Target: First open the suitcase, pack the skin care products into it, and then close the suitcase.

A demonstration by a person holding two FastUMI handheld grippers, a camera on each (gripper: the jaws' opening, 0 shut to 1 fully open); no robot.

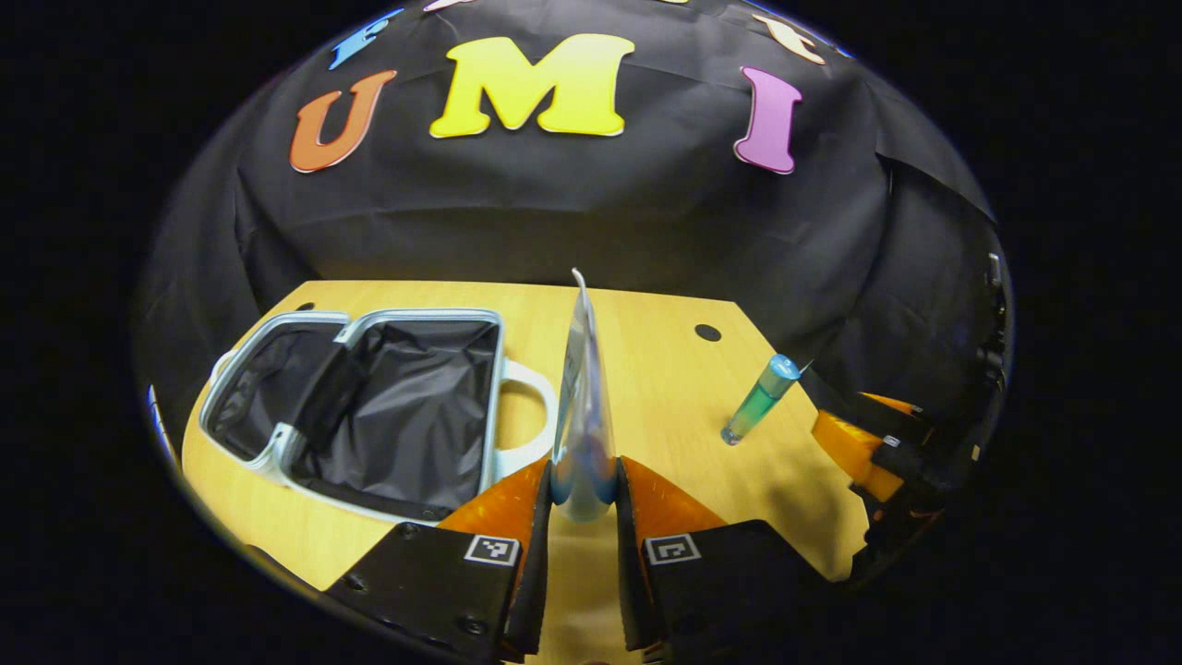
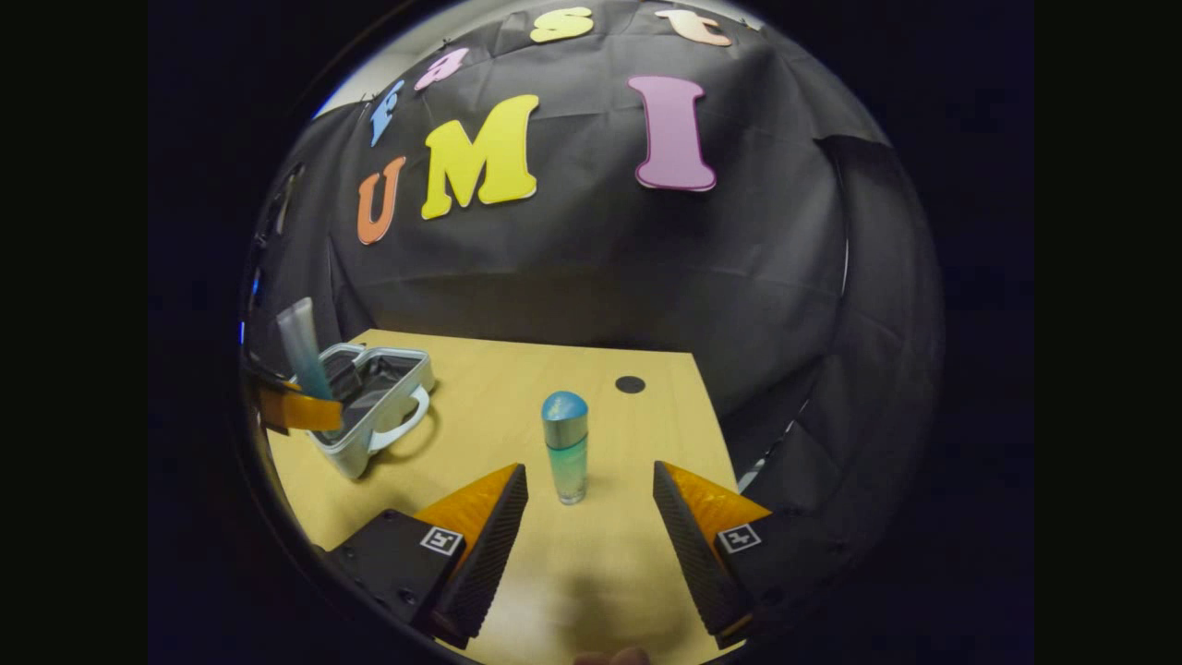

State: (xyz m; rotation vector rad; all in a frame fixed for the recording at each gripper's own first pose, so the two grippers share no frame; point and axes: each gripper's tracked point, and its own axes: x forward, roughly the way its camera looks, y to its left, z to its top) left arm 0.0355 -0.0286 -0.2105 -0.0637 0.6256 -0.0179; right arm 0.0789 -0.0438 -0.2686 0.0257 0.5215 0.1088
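Left gripper (image 1: 584, 489) clamps the tube (image 1: 582, 406), just beside the open suitcase (image 1: 369, 406).

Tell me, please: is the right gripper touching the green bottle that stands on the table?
Apart. In the right gripper view, the right gripper is open, and bare table shows on both sides between its fingers and the green bottle.
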